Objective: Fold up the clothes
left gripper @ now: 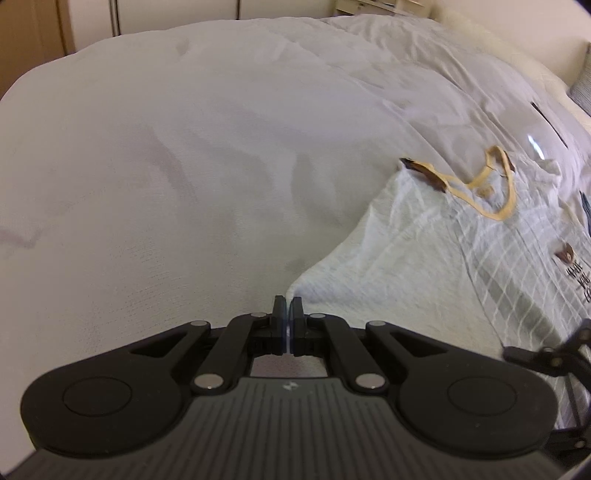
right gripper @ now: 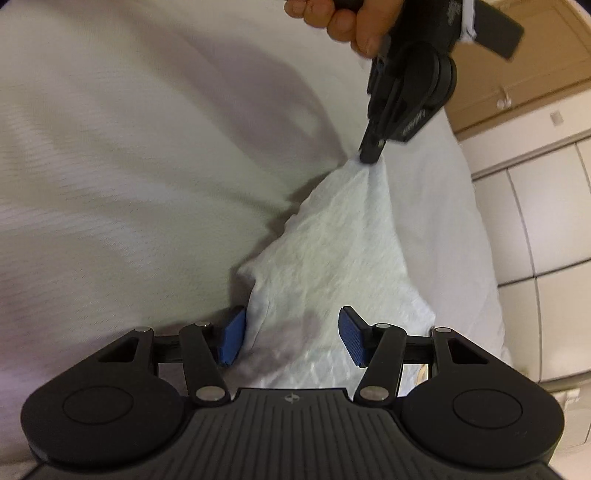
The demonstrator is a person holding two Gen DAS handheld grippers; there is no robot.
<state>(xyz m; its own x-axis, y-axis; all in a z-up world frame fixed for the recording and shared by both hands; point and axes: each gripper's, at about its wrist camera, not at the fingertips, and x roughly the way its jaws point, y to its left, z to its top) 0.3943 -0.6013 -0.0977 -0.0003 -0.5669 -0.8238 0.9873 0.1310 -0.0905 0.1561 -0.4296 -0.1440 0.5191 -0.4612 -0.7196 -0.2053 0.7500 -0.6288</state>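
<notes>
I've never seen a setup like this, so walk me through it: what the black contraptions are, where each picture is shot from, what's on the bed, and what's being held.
Both are hand-held two-finger grippers, each with a camera looking along its fingers. The left view shows the left gripper shut on a corner of the white T-shirt, which lies on a white bedsheet. The right view looks across the shirt: the right gripper is open, its blue pads either side of the cloth, gripping nothing. Farther off, a person's hand holds the left gripper.
</notes>
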